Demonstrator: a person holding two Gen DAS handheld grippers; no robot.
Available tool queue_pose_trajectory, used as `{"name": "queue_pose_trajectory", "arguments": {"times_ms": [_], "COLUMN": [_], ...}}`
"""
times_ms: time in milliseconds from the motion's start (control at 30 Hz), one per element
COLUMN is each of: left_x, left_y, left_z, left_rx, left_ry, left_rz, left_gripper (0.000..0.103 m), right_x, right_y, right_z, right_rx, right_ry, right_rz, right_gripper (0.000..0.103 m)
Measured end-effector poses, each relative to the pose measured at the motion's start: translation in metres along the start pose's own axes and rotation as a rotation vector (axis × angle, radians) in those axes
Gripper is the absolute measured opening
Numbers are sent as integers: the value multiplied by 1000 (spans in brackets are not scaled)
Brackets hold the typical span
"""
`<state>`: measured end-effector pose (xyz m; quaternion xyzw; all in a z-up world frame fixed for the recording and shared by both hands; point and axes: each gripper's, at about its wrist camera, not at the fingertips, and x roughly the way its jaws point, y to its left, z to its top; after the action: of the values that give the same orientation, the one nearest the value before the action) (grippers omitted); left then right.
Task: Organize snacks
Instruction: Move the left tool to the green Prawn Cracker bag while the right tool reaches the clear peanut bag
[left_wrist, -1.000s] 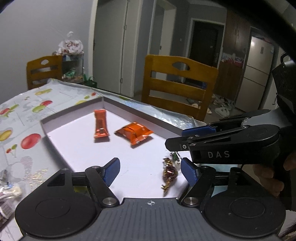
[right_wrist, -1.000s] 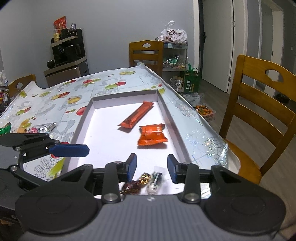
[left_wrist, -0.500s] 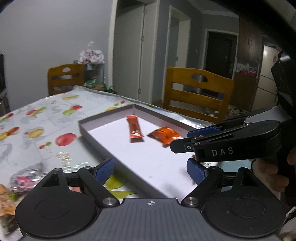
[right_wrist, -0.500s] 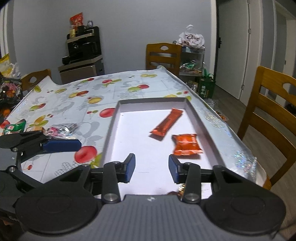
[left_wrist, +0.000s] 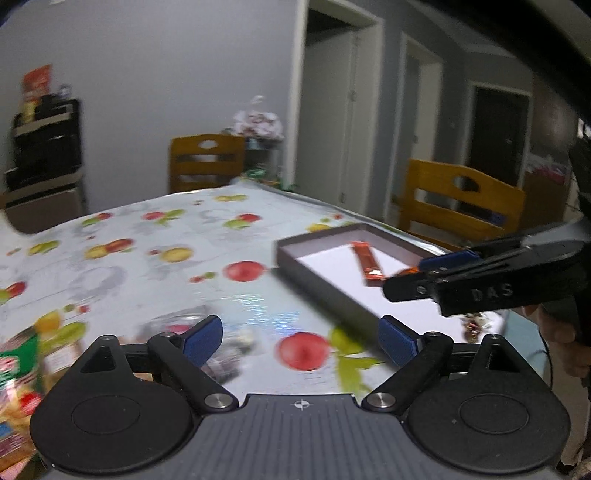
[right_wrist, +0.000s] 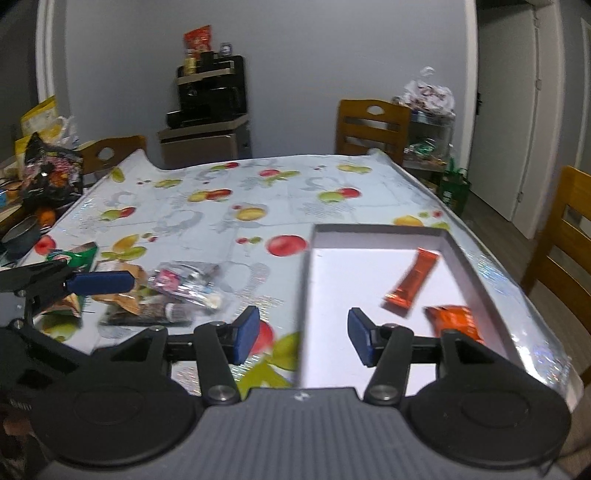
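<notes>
A shallow grey box (right_wrist: 369, 230) with a white floor sits on the right of the table. In it lie a long orange bar (right_wrist: 413, 284) and an orange pouch (right_wrist: 456, 321). My right gripper (right_wrist: 303, 338) hovers over the box's left wall, jaws opening, nothing between them. Left of the box lies a loose snack pile (right_wrist: 177, 288), with a finger (right_wrist: 99, 282) of the left gripper above it. My left gripper (left_wrist: 300, 339) hangs over bare tablecloth, jaws opening and empty. The left wrist view shows the box (left_wrist: 325, 280), the bar (left_wrist: 367, 262), a small wrapped candy (left_wrist: 474, 325) and the right gripper (left_wrist: 417, 275).
A fruit-print cloth covers the table. A green packet (left_wrist: 18, 354) and a clear bag (left_wrist: 221, 343) lie left of the left gripper. A black snack bag (right_wrist: 51, 173) and a dark bowl (right_wrist: 22, 236) sit at the far left edge. Wooden chairs (right_wrist: 373, 125) stand around the table.
Both grippers have swung left, away from the box's near end and toward the snack pile. Both sets of jaws stand wider. The small candies stayed in the box.
</notes>
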<state>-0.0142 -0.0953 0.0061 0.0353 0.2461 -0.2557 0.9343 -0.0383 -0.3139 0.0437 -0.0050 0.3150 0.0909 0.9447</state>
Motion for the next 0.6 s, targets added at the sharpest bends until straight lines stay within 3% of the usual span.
{"name": "queue_pose_trajectory", "arguments": {"times_ms": [367,600], "left_x": [-48,-66], "left_y": [55,78], "left_z": [-9,-15], "left_rx": [-58,-121], "left_ry": [-43,-46], "left_rz": [225,281], "left_gripper": [93,93], "right_x": [16,34], "right_y": [52,84], "right_z": [20,22], "right_rx": [-47,-51], "right_ry": [-18,13], "right_rz": [96,167], "right_gripper": [59,60]}}
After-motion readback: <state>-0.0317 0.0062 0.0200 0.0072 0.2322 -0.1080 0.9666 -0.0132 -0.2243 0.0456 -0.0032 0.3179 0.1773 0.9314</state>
